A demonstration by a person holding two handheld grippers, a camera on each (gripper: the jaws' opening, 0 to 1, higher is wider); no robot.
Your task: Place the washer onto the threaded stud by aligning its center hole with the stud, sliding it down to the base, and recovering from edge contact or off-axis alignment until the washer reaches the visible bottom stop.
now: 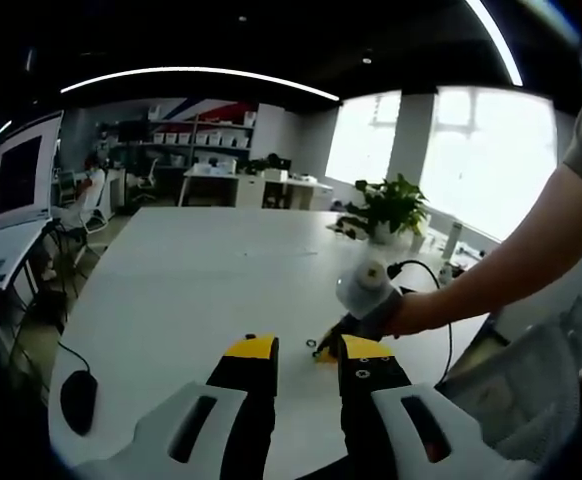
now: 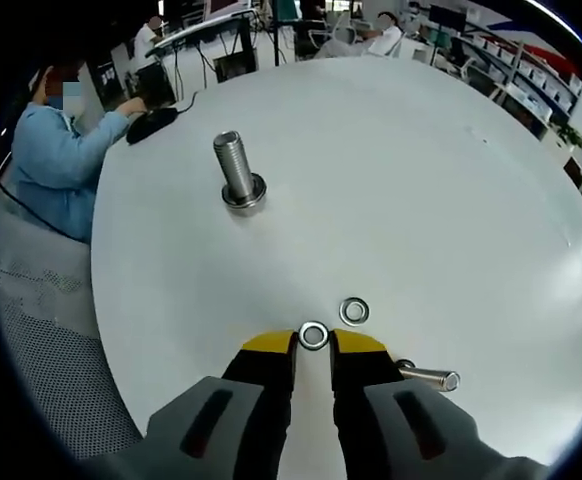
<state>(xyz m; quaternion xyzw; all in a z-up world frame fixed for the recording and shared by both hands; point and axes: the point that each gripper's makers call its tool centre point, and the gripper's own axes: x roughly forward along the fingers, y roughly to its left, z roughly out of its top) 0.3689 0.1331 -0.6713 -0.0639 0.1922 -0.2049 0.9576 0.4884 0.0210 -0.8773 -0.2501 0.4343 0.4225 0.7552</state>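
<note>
Steel washer (image 2: 313, 335) pinched flat between right gripper (image 2: 313, 342) tips, far short of threaded stud (image 2: 237, 170), liable to slip from shallow edge grip; left gripper (image 1: 307, 350) open, idle.

I count two washers: one washer (image 2: 314, 335) sits right at the tips of my right gripper's jaws, and a second washer (image 2: 353, 312) lies just beside it on the white table (image 2: 421, 180). There is one threaded stud (image 2: 237, 172) standing upright on its base, and one small bolt (image 2: 429, 377) lying on its side. From my left gripper view I count one potted plant (image 1: 388, 208) and one black mouse (image 1: 78, 401)
</note>
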